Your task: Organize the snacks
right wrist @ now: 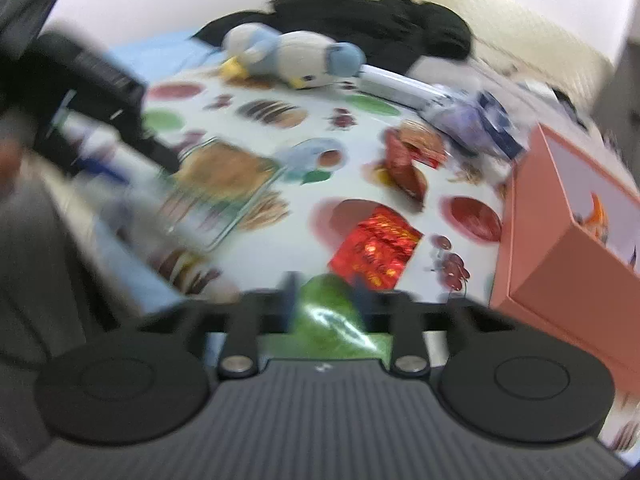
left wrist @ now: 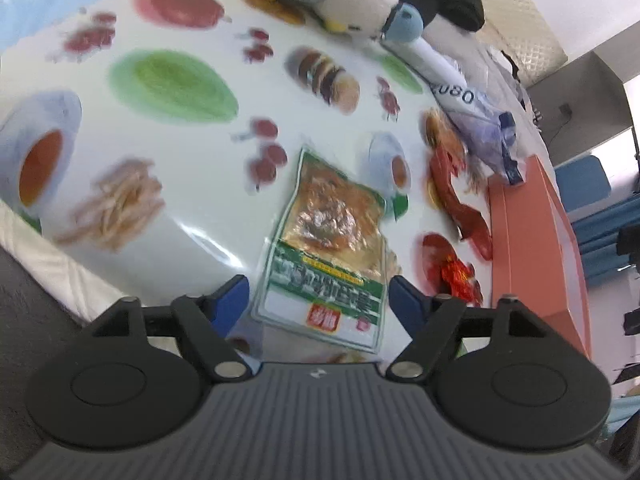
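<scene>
A green-and-orange snack packet (left wrist: 326,240) lies flat on the food-print tablecloth (left wrist: 176,184). My left gripper (left wrist: 320,300) is open, its blue fingertips (left wrist: 232,298) on either side of the packet's near end. A red foil packet (right wrist: 376,244) lies just ahead of my right gripper (right wrist: 325,292), which is open and empty above a green print. A dark red snack packet (right wrist: 402,168) and a purple bag (right wrist: 476,124) lie farther back. The green packet (right wrist: 224,184) and the left gripper (right wrist: 80,92) show blurred in the right wrist view.
An orange box (right wrist: 560,232) stands at the right; it also shows in the left wrist view (left wrist: 532,240). A plush penguin (right wrist: 296,60), a white box (right wrist: 396,86) and black cloth (right wrist: 372,20) lie at the back. The table edge (left wrist: 52,264) is at my left.
</scene>
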Action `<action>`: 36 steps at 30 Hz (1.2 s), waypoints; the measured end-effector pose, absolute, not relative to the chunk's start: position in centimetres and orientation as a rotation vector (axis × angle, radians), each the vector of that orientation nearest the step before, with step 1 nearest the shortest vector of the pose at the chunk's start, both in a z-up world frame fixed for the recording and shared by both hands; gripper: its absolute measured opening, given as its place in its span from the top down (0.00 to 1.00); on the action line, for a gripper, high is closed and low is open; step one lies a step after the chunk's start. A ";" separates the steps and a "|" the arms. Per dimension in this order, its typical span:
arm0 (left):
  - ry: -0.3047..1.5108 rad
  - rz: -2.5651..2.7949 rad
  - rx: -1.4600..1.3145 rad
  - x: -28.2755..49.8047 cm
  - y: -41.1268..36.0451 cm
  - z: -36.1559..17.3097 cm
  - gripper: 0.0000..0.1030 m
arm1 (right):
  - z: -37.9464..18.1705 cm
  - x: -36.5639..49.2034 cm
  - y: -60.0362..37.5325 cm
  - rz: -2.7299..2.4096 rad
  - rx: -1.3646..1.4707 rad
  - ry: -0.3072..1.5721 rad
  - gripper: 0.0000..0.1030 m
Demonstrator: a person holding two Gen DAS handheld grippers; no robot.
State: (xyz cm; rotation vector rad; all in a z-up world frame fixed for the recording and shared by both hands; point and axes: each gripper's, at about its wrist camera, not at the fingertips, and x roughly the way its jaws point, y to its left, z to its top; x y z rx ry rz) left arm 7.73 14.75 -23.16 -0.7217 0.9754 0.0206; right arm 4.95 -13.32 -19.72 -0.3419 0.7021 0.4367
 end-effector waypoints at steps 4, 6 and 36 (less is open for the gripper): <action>0.963 0.020 -0.671 9.2 14.1 -23.0 0.14 | -19.9 7.6 -14.2 0.396 -0.210 0.746 0.42; 0.970 0.023 -0.590 10.1 13.1 -22.7 0.14 | -20.3 8.9 -14.5 0.365 -0.149 0.763 0.22; 0.914 0.102 -0.226 13.7 6.4 -24.7 0.10 | -25.2 14.4 -13.9 0.226 -0.096 0.747 0.27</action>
